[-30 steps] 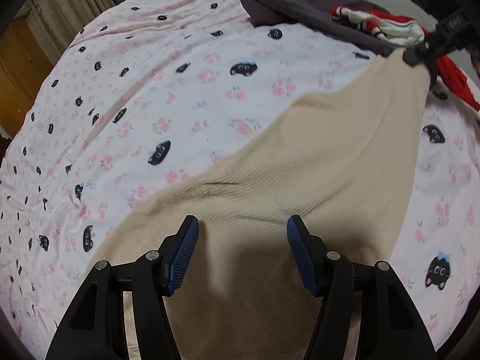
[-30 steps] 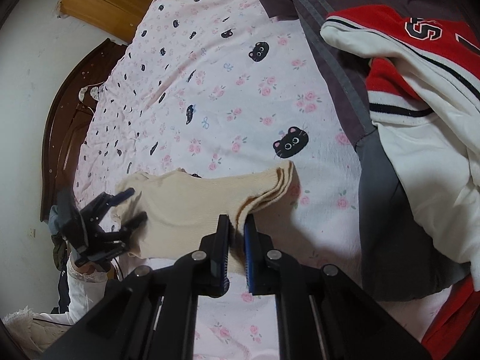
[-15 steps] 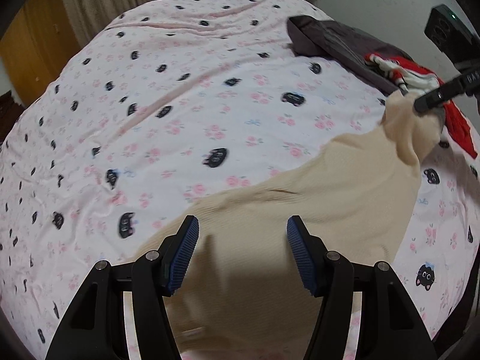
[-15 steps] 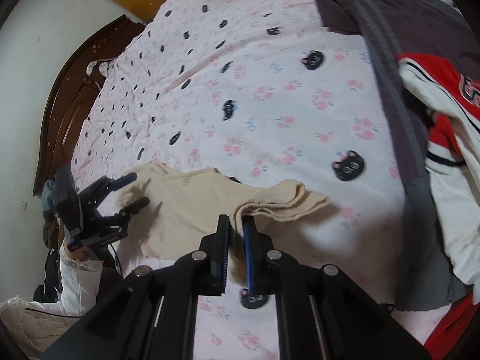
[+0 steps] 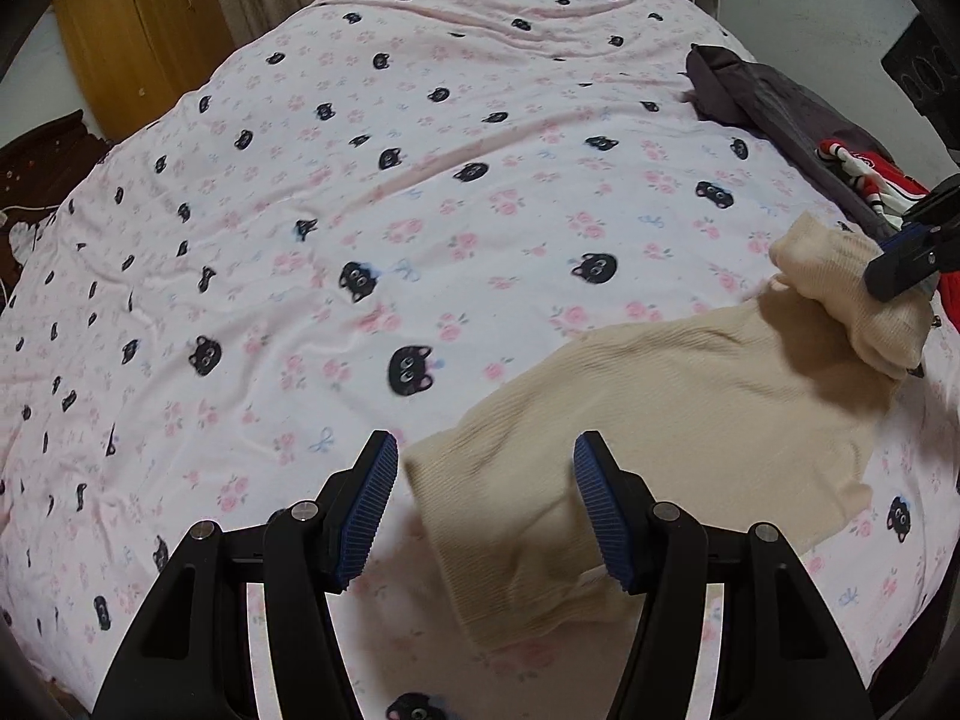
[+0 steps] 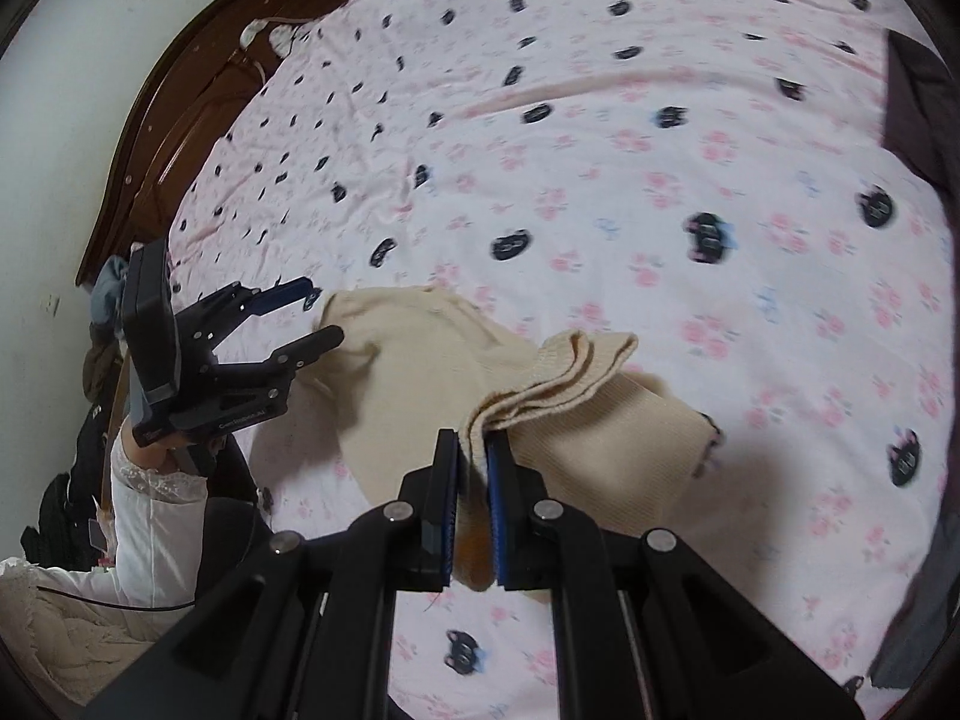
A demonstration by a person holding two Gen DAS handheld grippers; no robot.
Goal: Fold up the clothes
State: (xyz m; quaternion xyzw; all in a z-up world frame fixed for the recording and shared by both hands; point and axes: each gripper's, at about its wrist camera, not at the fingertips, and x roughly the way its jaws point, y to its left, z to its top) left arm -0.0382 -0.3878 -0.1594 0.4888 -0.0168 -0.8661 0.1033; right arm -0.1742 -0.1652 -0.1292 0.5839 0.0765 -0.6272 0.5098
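Note:
A cream knit sweater (image 5: 690, 396) lies on the pink cat-print bedsheet (image 5: 420, 180). My right gripper (image 6: 474, 462) is shut on a bunched, layered edge of the sweater (image 6: 408, 384) and holds it lifted over the sweater's body. In the left wrist view that gripper (image 5: 882, 282) shows at the far right with the cream fold hanging from it. My left gripper (image 5: 486, 480) is open and hovers over the sweater's near end, its pads clear of the cloth. In the right wrist view it (image 6: 324, 312) stands open beside the sweater's left edge.
A dark grey garment (image 5: 768, 96) and a red and white jacket (image 5: 864, 174) lie at the bed's right side. A dark wooden headboard (image 6: 168, 120) curves along the bed's far left. A wooden wardrobe (image 5: 132, 42) stands behind. A white sleeve (image 6: 150, 510) holds the left gripper.
The right gripper has carried its held sweater edge across and up, away from the grey and red clothes, and the sweater has bunched. The left gripper has slid sideways, staying open.

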